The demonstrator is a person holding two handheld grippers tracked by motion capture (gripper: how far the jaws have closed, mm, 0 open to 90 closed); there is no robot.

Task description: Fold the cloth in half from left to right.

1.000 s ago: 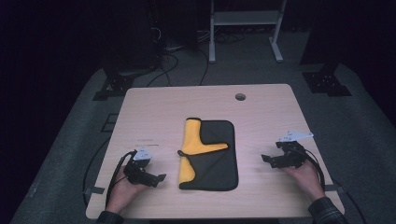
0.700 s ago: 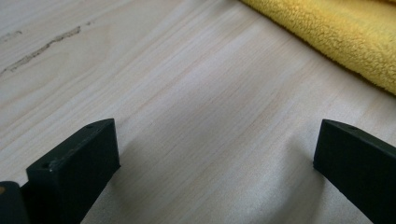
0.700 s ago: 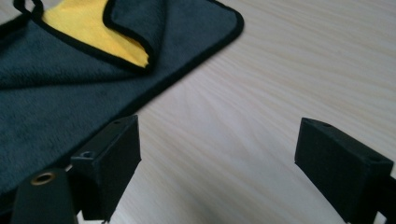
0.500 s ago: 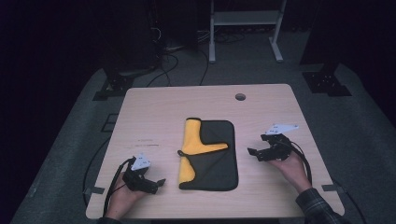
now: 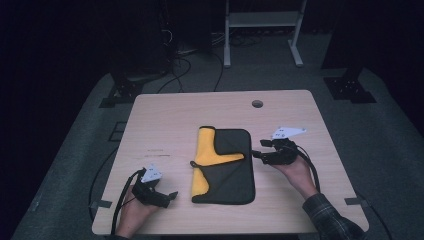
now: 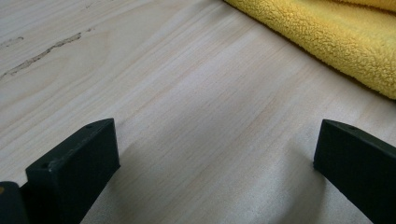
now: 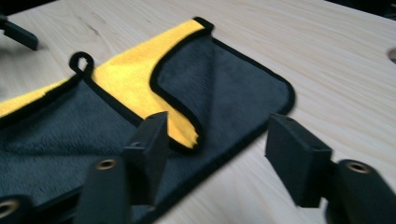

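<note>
A folded cloth (image 5: 223, 165), yellow on one face and dark grey on the other with black edging, lies flat near the middle of the light wooden desk (image 5: 165, 120). One grey flap is turned over the yellow part, and a small black hanging loop (image 5: 192, 163) sticks out from its left edge. In the right gripper view the cloth (image 7: 140, 107) shows its fleecy grey surface, the yellow patch and the loop (image 7: 81, 60) close up.

The right tongs (image 5: 257, 154) hover just beside the cloth's right edge, pointing toward it, held by the person's right hand (image 5: 295, 170). Their jaws stand wide apart; in the right gripper view the tongs (image 7: 215, 154) have one jaw over the grey fabric and the other over bare wood, with nothing between them.

The left tongs (image 5: 171, 195) sit low near the front left of the desk, close to the cloth's lower left corner but apart from it, in the person's left hand (image 5: 132, 210). In the left gripper view the tongs (image 6: 215, 154) are spread wide over bare wood, and the yellow pile of the cloth (image 6: 327, 42) lies ahead at the upper right.

A round cable hole (image 5: 257, 104) sits near the far edge of the desk
</note>
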